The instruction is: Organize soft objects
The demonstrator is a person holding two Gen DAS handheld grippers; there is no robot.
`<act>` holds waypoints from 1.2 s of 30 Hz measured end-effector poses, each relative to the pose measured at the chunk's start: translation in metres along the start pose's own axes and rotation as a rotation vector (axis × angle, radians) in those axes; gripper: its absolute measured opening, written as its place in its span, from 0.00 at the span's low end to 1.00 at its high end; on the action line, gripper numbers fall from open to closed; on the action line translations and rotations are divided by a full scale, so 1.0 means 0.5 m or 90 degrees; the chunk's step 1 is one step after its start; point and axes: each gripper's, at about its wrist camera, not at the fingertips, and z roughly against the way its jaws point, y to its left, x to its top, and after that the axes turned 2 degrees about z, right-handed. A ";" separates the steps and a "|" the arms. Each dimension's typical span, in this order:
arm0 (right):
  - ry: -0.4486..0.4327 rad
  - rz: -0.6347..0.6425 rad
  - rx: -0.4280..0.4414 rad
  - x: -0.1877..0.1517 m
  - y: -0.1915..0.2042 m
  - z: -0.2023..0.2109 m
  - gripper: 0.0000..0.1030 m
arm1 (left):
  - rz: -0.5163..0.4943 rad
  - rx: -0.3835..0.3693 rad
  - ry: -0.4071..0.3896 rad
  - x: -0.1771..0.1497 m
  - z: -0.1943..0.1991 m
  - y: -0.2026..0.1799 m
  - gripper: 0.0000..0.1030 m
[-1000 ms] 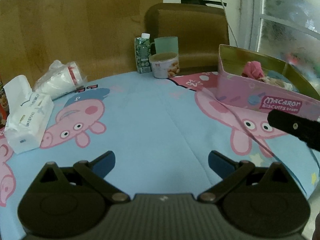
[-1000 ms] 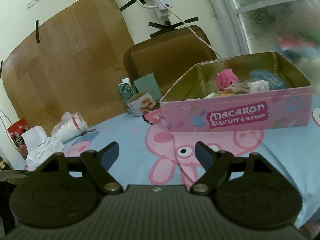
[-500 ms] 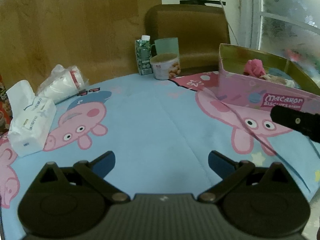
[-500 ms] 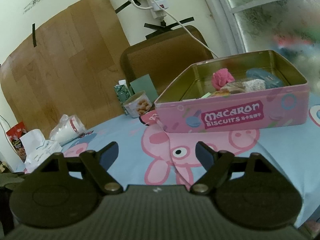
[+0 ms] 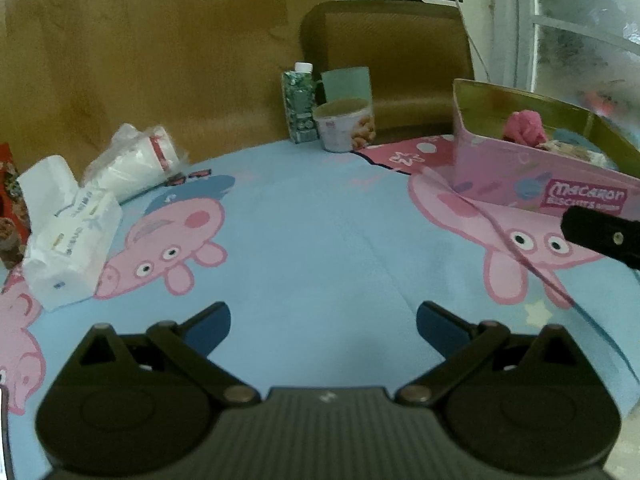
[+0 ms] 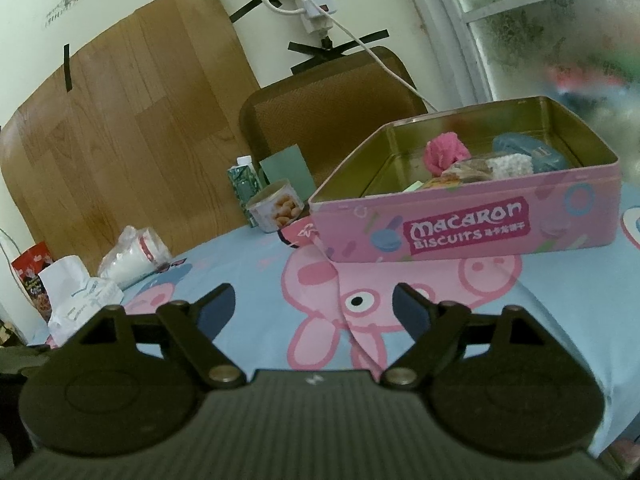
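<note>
A pink "Macaron Biscuits" tin (image 6: 468,224) stands open on the blue cartoon-pig tablecloth, at the right in the left wrist view (image 5: 536,176). Inside lie a pink fluffy ball (image 6: 444,154) (image 5: 525,126), a blue soft piece (image 6: 528,152), a white spongy piece (image 6: 512,165) and a crinkly packet (image 6: 464,170). My right gripper (image 6: 314,306) hovers open and empty in front of the tin's left corner. Over the bare cloth, left of the tin, my left gripper (image 5: 323,322) is open and empty too. The right gripper's black finger (image 5: 600,236) pokes in at the right edge.
At the left lie a tissue pack (image 5: 70,236) (image 6: 76,292) and a bagged stack of cups (image 5: 136,162) (image 6: 134,254). A green carton (image 5: 299,106) and a snack tub (image 5: 346,128) stand at the back by a brown chair (image 5: 384,60). A red packet (image 6: 34,276) sits far left.
Both grippers have drifted slightly back and leftward, so the tin sits a little further right in each view. Neither gripper's opening has changed and no object has moved.
</note>
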 end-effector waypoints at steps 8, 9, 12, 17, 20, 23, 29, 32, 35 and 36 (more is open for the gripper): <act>0.012 0.000 0.001 -0.007 -0.001 -0.012 0.89 | 0.012 -0.019 0.013 0.000 -0.005 0.009 1.00; 0.016 0.001 0.002 -0.008 -0.001 -0.014 0.90 | 0.010 -0.017 0.013 -0.001 -0.005 0.008 1.00; 0.022 0.003 0.003 -0.010 0.000 -0.017 0.90 | 0.000 -0.007 0.015 -0.003 -0.007 0.003 1.00; 0.024 0.002 0.002 -0.011 -0.002 -0.018 0.90 | 0.000 -0.010 0.023 -0.003 -0.010 0.001 1.00; 0.024 0.002 0.002 -0.012 -0.005 -0.017 0.90 | 0.001 -0.011 0.029 -0.002 -0.013 0.001 1.00; 0.024 -0.001 0.001 -0.012 -0.007 -0.018 0.90 | -0.003 -0.014 0.031 -0.003 -0.012 -0.002 1.00; 0.023 -0.004 0.002 -0.012 -0.013 -0.017 0.90 | -0.012 -0.026 0.037 -0.003 -0.010 -0.016 1.00; 0.021 -0.008 0.001 -0.012 -0.016 -0.017 0.90 | -0.015 -0.032 0.039 -0.002 -0.009 -0.022 1.00; 0.021 -0.012 0.000 -0.012 -0.020 -0.017 0.90 | -0.018 -0.037 0.040 0.000 -0.007 -0.027 1.00; 0.021 -0.013 -0.001 -0.012 -0.021 -0.018 0.90 | -0.018 -0.039 0.041 0.001 -0.007 -0.028 1.00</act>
